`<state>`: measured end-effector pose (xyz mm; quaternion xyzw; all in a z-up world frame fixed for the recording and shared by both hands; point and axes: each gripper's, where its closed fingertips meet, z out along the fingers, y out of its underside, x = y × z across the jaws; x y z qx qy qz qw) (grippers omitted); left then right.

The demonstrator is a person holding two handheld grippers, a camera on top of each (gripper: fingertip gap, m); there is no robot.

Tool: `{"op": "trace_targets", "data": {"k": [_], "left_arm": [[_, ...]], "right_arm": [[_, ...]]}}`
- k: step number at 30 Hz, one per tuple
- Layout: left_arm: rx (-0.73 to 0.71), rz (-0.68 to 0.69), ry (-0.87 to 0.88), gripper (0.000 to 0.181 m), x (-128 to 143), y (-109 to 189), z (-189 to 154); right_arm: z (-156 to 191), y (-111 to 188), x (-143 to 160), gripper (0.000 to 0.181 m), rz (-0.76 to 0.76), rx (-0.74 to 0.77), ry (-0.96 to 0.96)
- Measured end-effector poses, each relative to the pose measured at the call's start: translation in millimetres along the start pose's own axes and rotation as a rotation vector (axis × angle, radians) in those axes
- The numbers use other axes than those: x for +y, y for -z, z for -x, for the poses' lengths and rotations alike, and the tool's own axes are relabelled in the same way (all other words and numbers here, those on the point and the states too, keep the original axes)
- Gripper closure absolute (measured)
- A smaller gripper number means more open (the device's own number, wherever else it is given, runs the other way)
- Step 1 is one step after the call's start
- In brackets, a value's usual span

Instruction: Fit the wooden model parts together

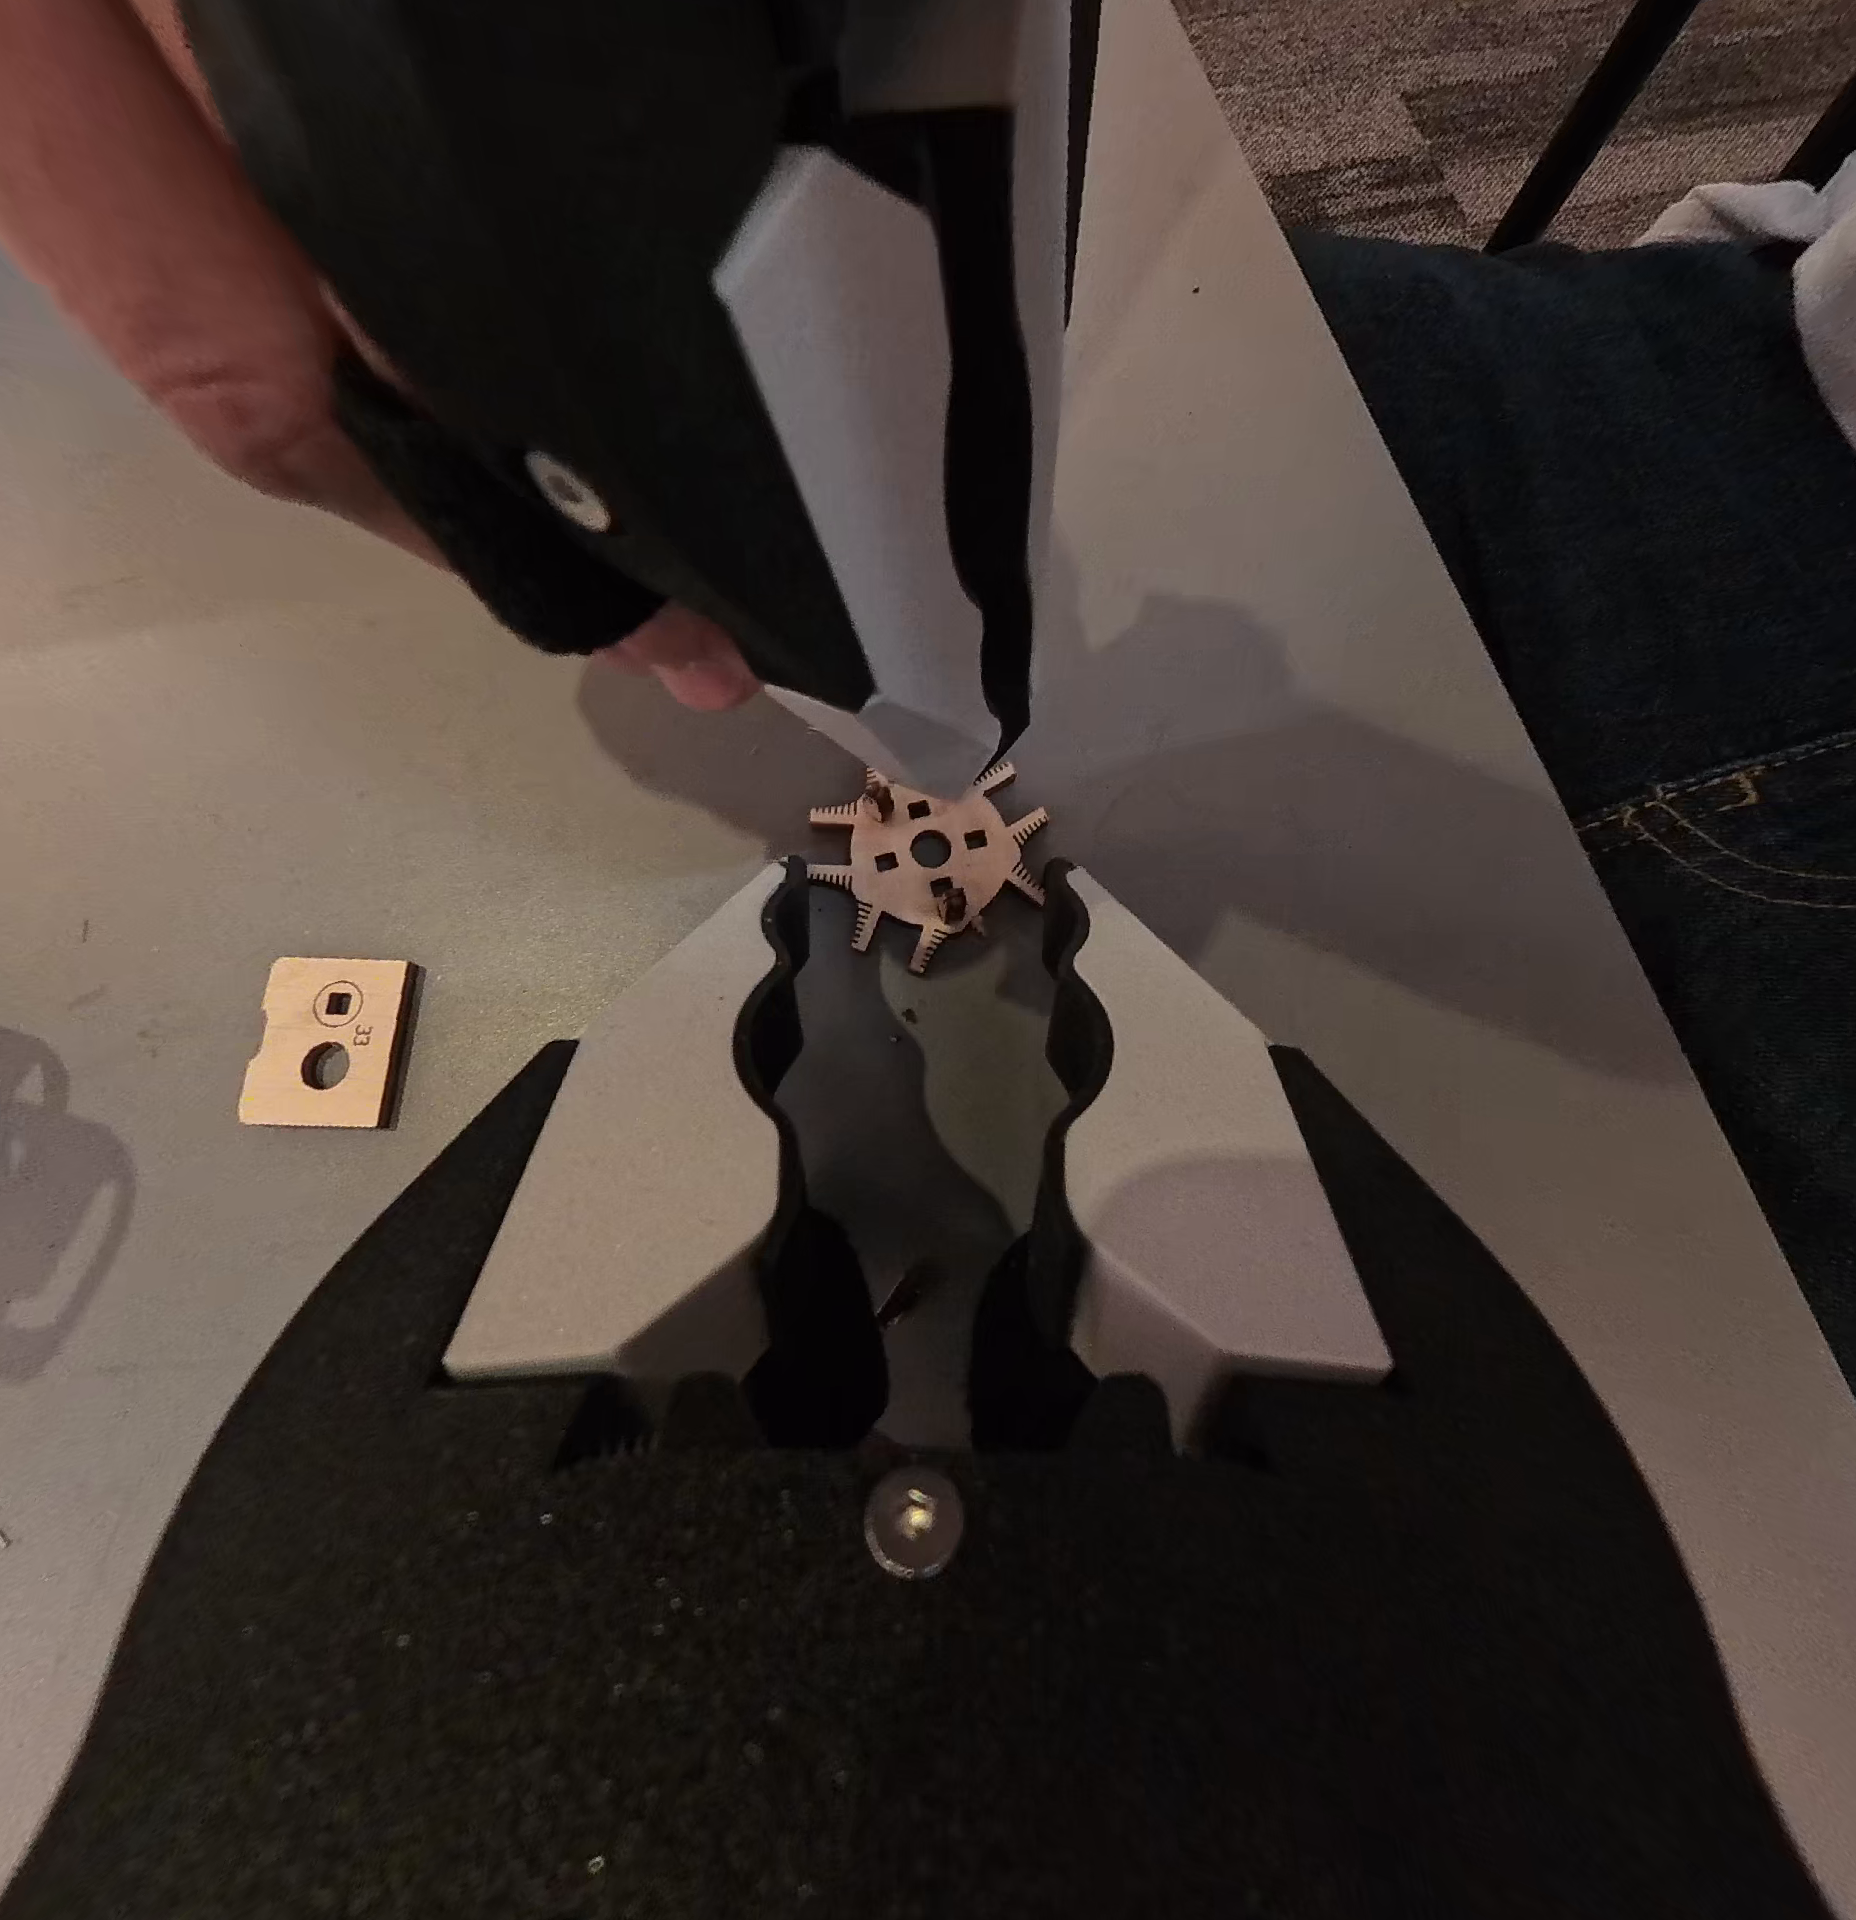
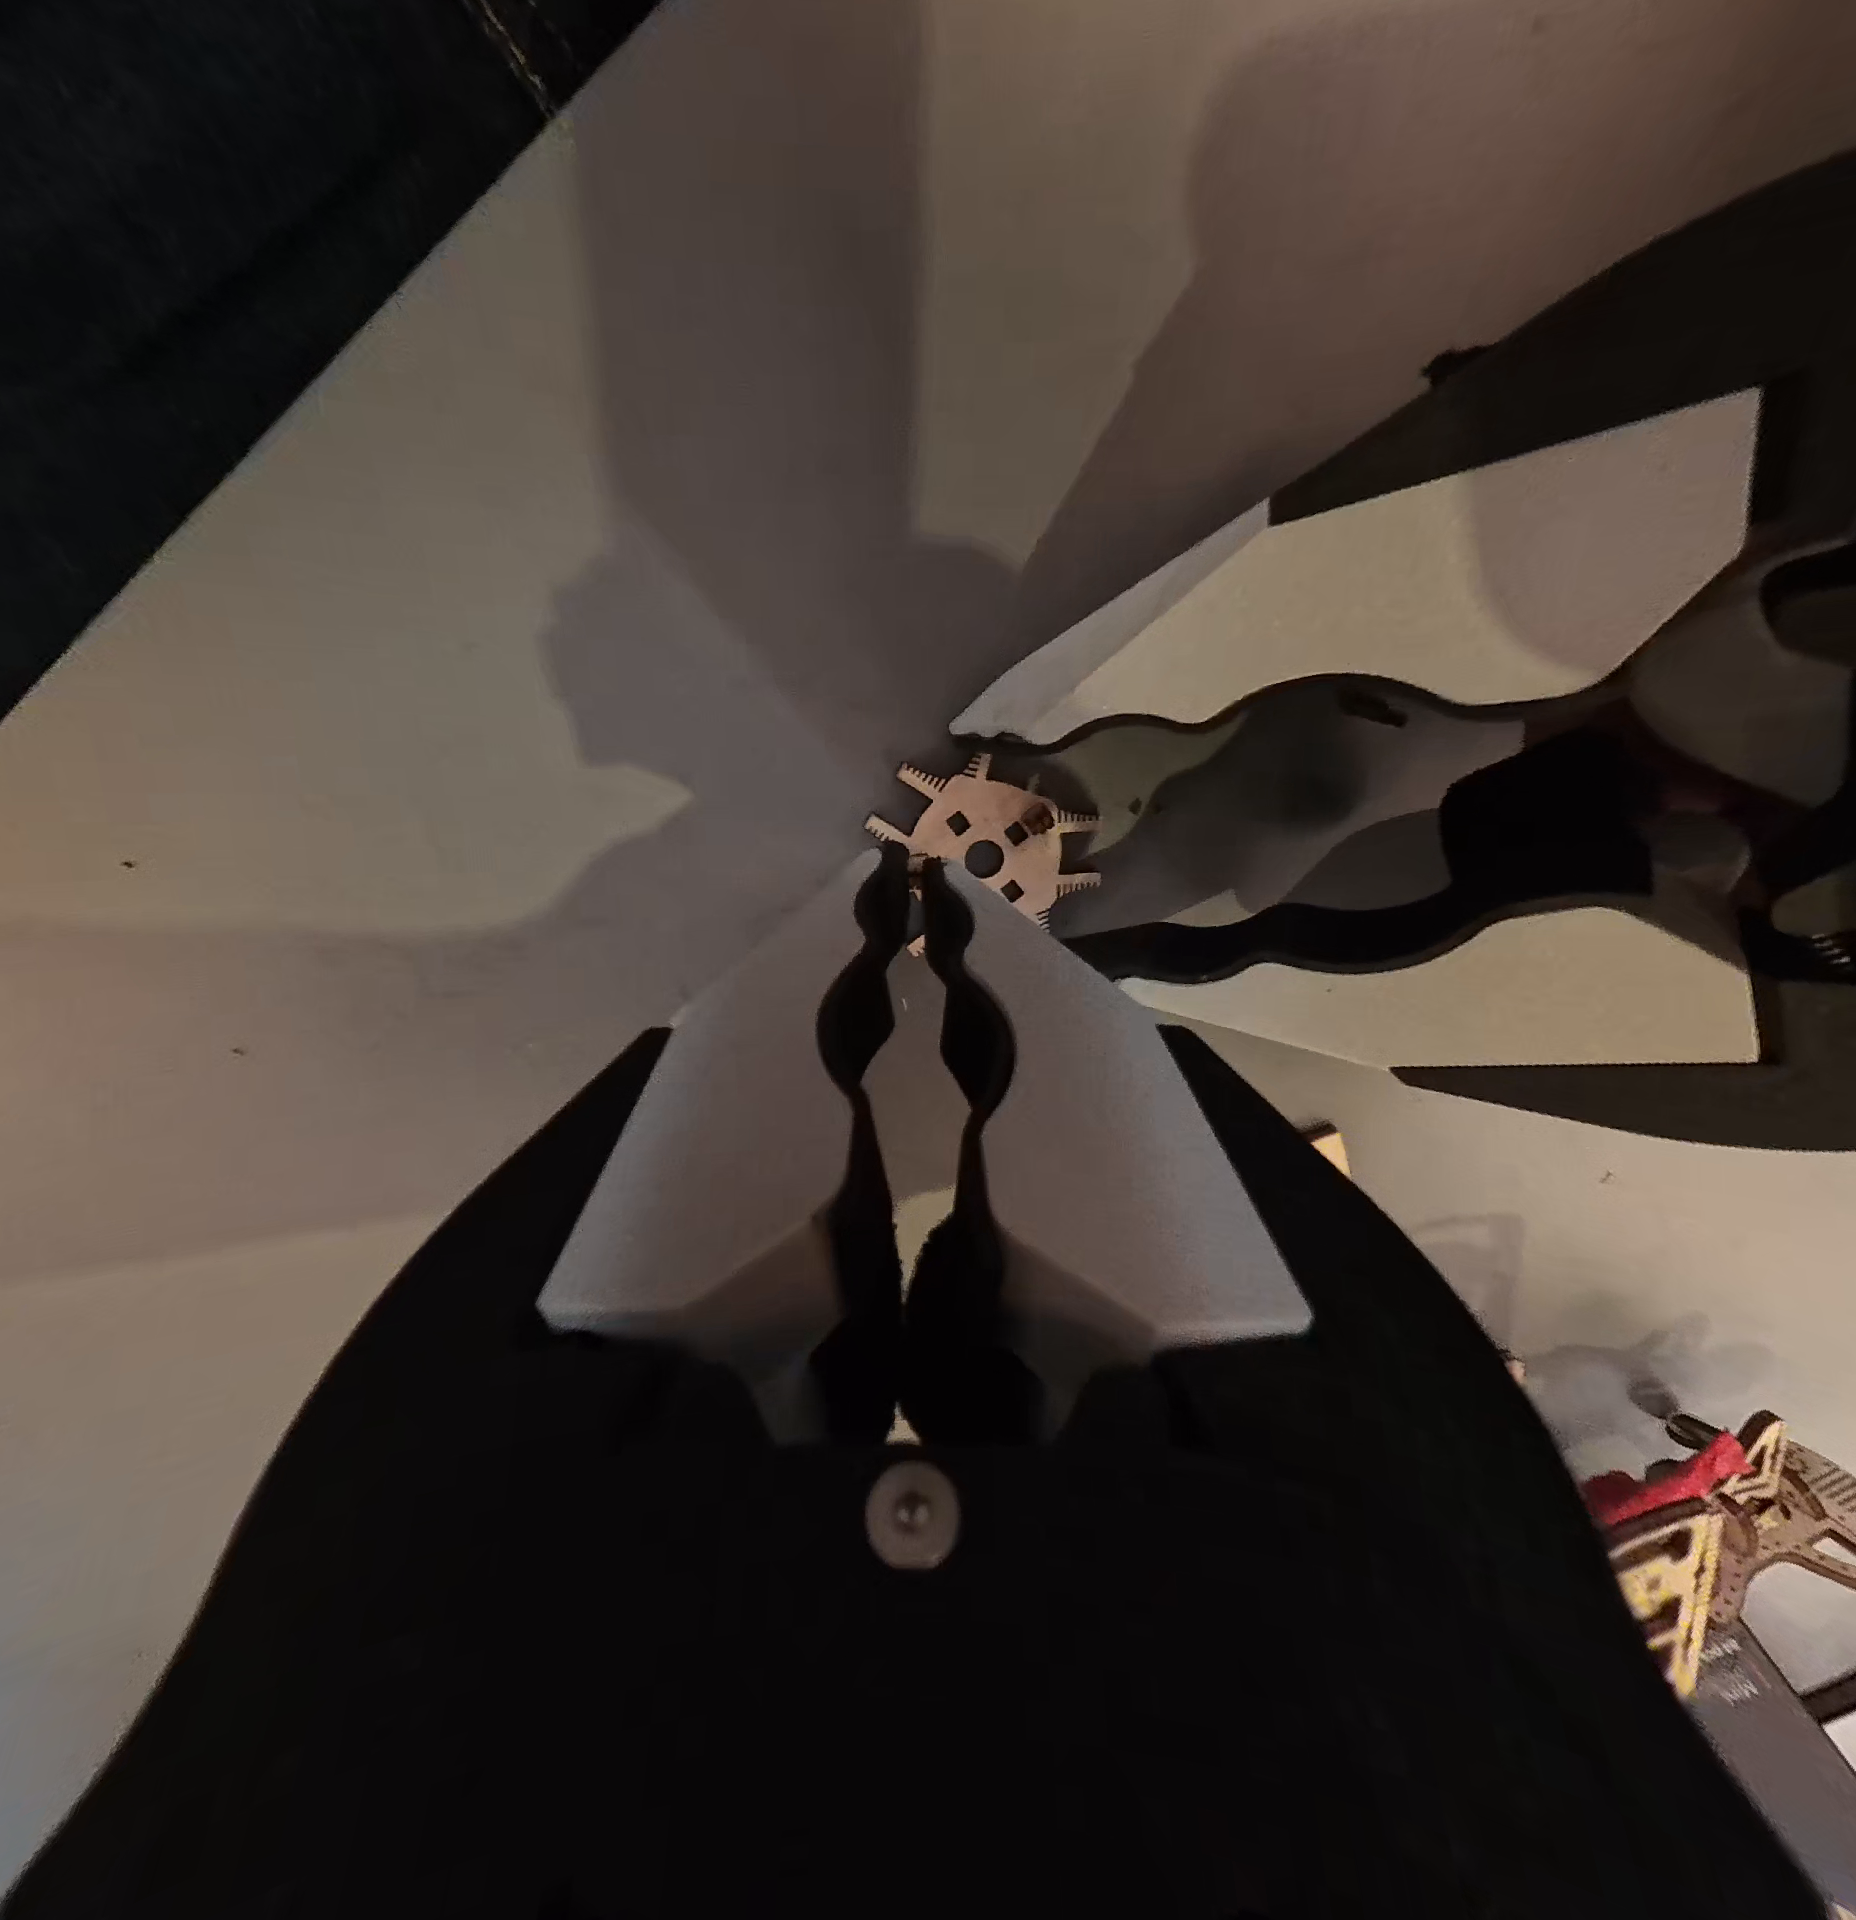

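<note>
pale grey table (image 1: 228, 727), patterned carpet (image 1: 1423, 104) beyond

The place reads as an office or meeting room turned into a hobby bench. A plain pale grey table (image 1: 228, 727) with a sharp straight edge stands on mottled grey-brown carpet (image 1: 1423, 94), the low commercial kind, with thin black chair or table legs (image 1: 1589, 135) crossing it, and a person in dark blue jeans (image 1: 1630, 540) sits right at the table's edge. Laser-cut wooden pieces lie on the top: a spoked toothed wheel (image 1: 929, 854), a small square plate with holes (image 1: 326, 1042) and a partly built wooden model with red and yellow parts (image 2: 1724, 1548).
</note>
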<state>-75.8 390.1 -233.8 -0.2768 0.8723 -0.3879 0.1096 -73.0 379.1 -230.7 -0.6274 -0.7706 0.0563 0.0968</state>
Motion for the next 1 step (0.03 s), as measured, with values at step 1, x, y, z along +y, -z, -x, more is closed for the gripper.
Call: {"op": "trace_targets", "data": {"k": [1], "left_arm": [[0.000, 0.000, 0.000, 0.138, 0.0, 0.0, 0.0]], "right_arm": [[0.1, -0.1, 0.1, 0.180, -0.001, -0.011, -0.004]]}}
